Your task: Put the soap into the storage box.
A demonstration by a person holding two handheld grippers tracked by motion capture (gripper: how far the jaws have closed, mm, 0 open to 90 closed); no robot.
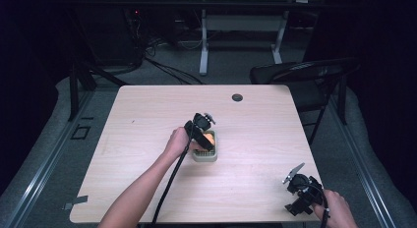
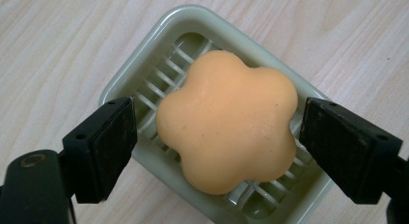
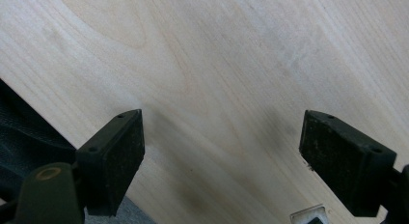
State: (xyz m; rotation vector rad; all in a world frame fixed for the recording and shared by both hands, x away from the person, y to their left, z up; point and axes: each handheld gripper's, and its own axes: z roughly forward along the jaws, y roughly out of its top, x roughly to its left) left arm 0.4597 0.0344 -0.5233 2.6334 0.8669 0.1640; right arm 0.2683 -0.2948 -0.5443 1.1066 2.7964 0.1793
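Now my left tool (image 2: 217, 137) is open around the orange soap (image 2: 226, 122) in the green dish (image 2: 125, 79), not touching it. My right tool (image 3: 222, 156) is open and holds nothing, near the table's (image 1: 147, 120) corner.

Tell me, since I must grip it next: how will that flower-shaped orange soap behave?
The soap looks smooth and rounded, so probably slippery between flat jaws. It seems solid and stiff. Lying flat in the ribbed dish, it shouldn't roll.

An orange flower-shaped soap (image 2: 226, 127) lies flat in a pale green slatted soap dish (image 2: 144, 64) mid-table.
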